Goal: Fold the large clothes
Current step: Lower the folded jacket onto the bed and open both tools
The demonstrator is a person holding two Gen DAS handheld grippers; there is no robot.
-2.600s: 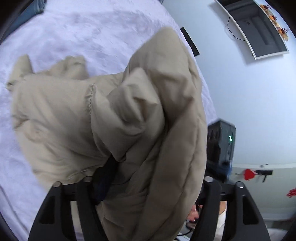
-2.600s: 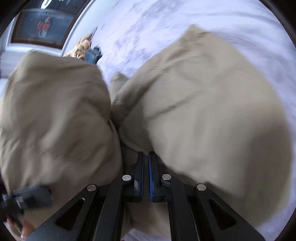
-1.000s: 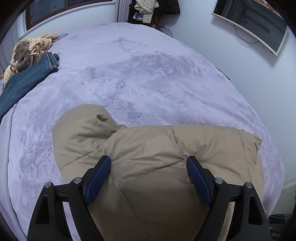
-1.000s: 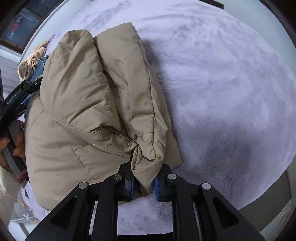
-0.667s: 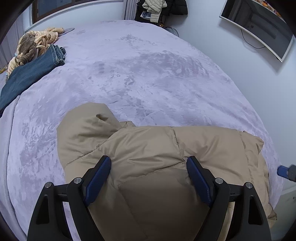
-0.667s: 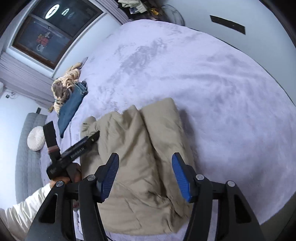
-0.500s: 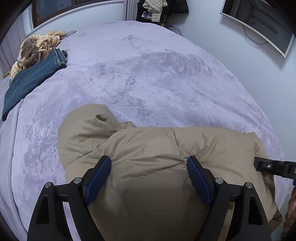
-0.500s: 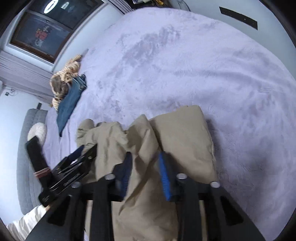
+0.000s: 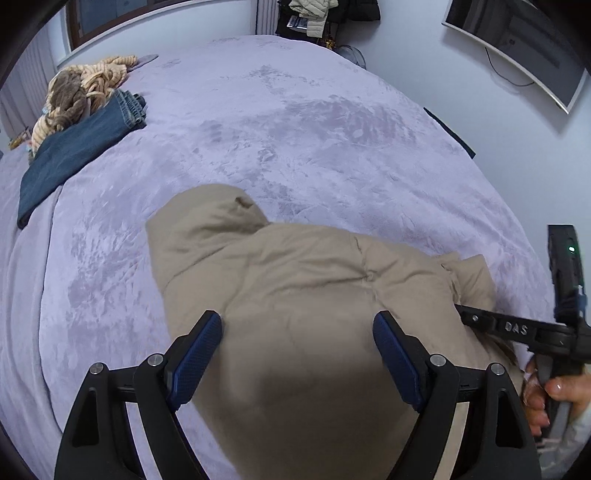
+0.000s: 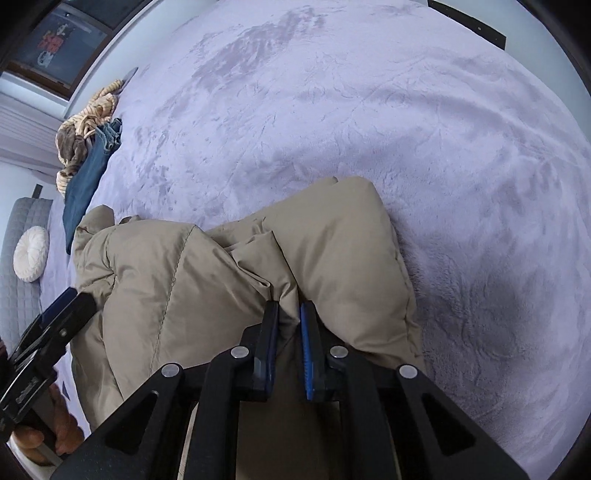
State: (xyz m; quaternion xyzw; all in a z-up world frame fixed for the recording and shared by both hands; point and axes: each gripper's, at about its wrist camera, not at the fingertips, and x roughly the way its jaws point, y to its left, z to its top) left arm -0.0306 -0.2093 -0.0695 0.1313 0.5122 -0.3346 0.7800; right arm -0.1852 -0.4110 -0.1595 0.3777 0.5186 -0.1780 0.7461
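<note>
A puffy beige jacket [image 9: 303, 280] lies bunched on the lilac bed cover [image 9: 295, 129], near its front edge. My left gripper [image 9: 295, 325] hovers just above the jacket's middle, jaws wide open with nothing pressed between them. My right gripper [image 10: 288, 310] points down into the jacket [image 10: 184, 273]. Its jaws are closing, and a raised fold of beige fabric is pinched between the blue pads [image 10: 306, 347]. In the left wrist view the right gripper [image 9: 509, 326] reaches in from the right, held by a hand [image 9: 554, 391]. In the right wrist view the left gripper [image 10: 51, 325] shows at the lower left.
Folded blue jeans [image 9: 77, 147] and a tan knitted bundle [image 9: 81, 92] lie at the bed's far left. A wall-mounted screen [image 9: 517, 48] hangs at the right. More clothes [image 9: 314, 14] hang beyond the bed. A grey sofa with a white round cushion [image 10: 31, 254] stands to the left.
The right gripper let go of the jacket's edge, opened, moved over the jacket's right part and narrowed around a fold. The left gripper stayed open and lifted slightly.
</note>
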